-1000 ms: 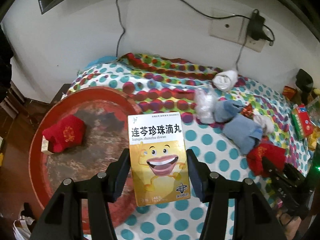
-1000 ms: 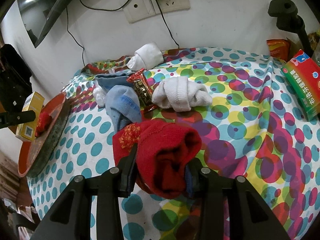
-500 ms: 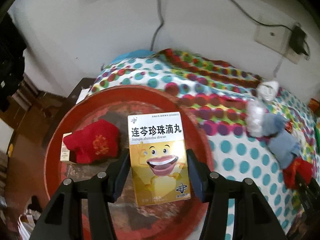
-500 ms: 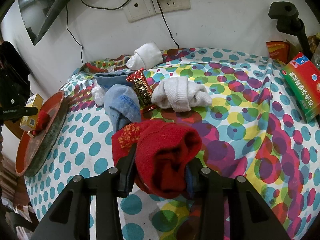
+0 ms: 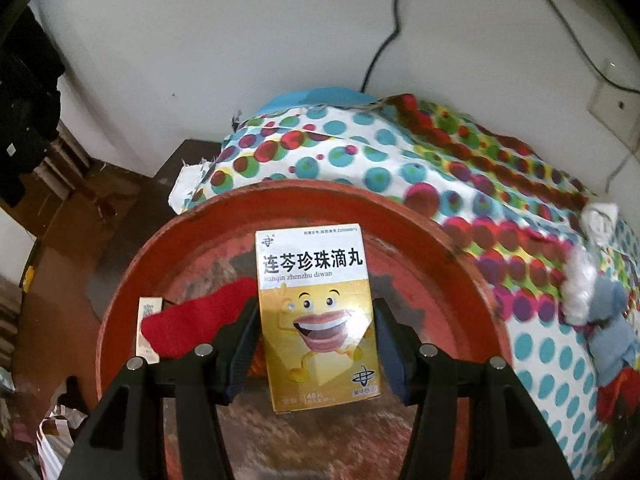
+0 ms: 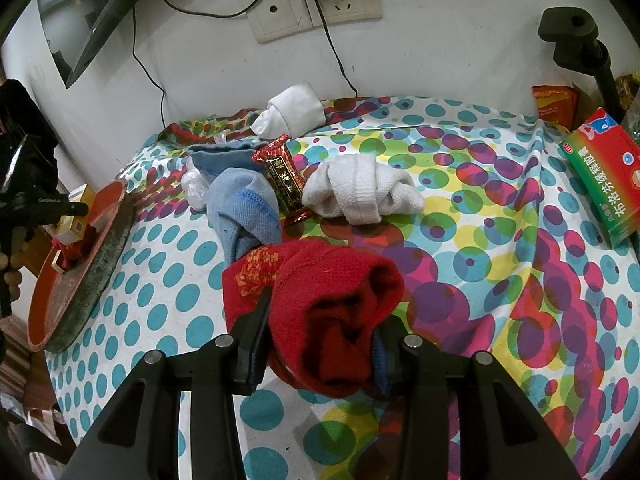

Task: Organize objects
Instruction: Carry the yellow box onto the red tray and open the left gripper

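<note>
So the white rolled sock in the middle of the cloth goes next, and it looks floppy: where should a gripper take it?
Grip the white rolled sock across its banded middle, coming from above; the wrap there is its tightest, narrowest part.

Carried the yellow medicine box (image 5: 316,316), clamped in the left tongs (image 5: 316,344), from above the dotted cloth (image 5: 360,160) across to over the red tray (image 5: 440,248), beside the red sock (image 5: 192,324) there.
</note>
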`<action>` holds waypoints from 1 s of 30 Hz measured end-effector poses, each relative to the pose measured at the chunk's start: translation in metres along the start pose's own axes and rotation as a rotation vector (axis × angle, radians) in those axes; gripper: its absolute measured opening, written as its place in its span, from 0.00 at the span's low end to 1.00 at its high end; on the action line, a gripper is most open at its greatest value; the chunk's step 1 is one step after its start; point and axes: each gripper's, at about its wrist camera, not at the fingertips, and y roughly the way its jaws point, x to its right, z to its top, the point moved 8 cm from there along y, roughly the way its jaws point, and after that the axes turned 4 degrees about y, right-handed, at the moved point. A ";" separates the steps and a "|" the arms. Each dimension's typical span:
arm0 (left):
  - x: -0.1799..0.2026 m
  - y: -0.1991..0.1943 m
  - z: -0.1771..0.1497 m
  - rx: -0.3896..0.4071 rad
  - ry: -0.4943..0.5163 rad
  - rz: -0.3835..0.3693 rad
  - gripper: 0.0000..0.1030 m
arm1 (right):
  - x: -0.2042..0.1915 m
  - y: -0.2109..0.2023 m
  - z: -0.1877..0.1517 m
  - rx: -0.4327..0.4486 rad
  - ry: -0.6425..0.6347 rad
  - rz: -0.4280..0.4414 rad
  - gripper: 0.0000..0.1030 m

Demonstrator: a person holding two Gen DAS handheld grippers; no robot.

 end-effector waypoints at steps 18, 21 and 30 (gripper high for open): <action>-0.029 0.019 0.005 0.028 -0.015 0.007 0.55 | -0.002 0.001 -0.002 -0.001 -0.025 -0.033 0.39; -0.030 0.015 0.002 0.039 -0.006 -0.021 0.55 | -0.003 0.002 -0.002 -0.003 -0.037 -0.051 0.40; -0.031 -0.007 -0.005 0.107 0.074 -0.106 0.60 | -0.004 0.003 -0.001 -0.004 -0.052 -0.073 0.42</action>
